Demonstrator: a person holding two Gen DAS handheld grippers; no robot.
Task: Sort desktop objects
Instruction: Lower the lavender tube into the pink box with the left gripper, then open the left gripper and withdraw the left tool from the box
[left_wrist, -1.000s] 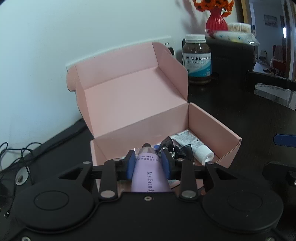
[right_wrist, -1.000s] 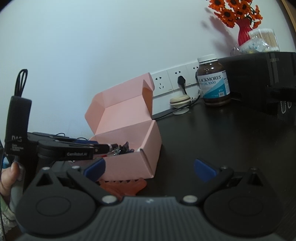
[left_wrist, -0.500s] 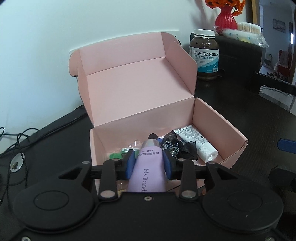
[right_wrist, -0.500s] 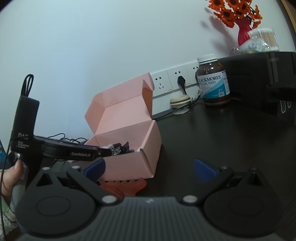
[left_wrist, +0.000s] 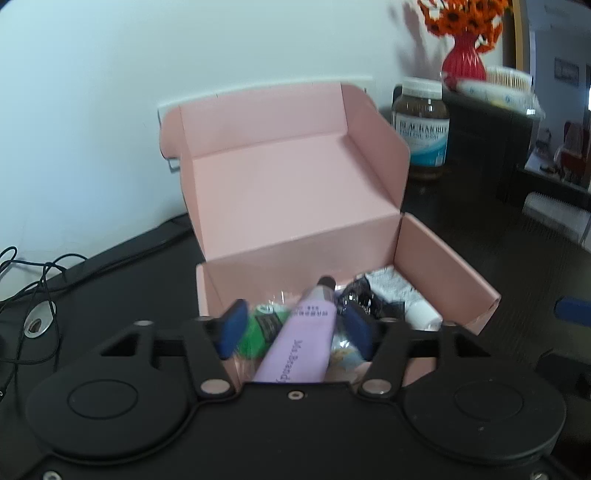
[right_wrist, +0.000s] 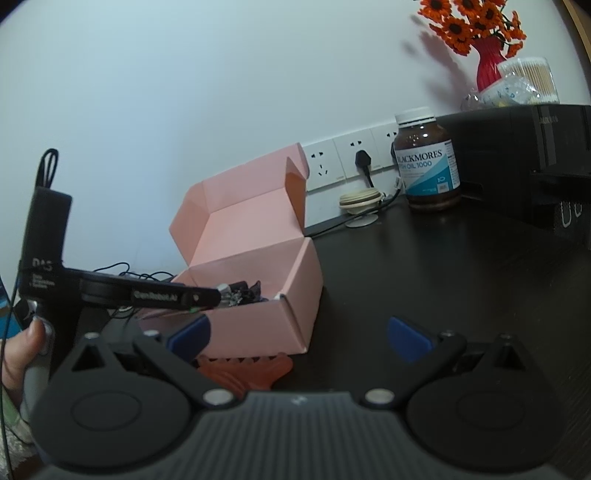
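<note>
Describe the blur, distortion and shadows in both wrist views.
Left wrist view: motion blur smears the fish oil bottle label and the lavender tube print; fisheye bends the pink box. Right wrist view: sharper, the bottle label reads clearly; the orange flowers cast a soft shadow on the wall; corners vignette dark.

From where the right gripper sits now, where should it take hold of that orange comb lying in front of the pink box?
Probably the comb's solid spine, from above. The orange comb lies flat on the dark desk, touching or nearly touching the pink box, teeth toward it, so a level approach looks blocked. The right gripper is open and empty; one finger partly hides the comb.
</note>
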